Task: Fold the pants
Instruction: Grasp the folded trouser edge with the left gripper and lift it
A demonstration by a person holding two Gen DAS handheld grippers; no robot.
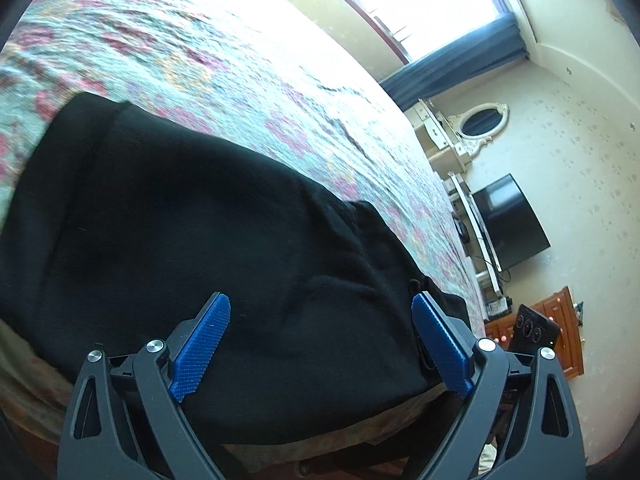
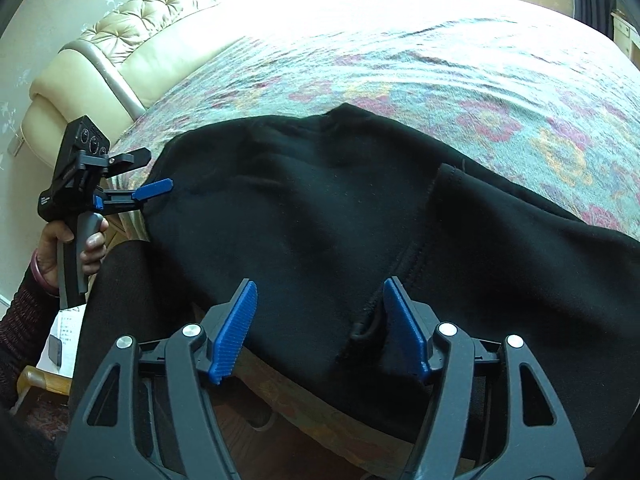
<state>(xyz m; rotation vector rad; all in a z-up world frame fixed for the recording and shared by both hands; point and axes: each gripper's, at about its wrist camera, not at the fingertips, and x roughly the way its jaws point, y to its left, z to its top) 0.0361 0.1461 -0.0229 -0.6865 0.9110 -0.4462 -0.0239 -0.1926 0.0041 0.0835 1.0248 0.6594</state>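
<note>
Hanging off the near edge of the bed [image 2: 500, 92], the black pants [image 2: 320, 208] could have slid to the floor, being loose. I counted one pair and two grippers: left gripper [image 1: 320, 344] and right gripper [image 2: 320, 328] both spread, pinching nothing.

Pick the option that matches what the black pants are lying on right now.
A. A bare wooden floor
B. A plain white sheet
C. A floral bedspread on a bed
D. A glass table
C: the black pants lie spread on a bedspread with pink and yellow flowers, and the bed's tufted cream headboard shows behind it.
</note>
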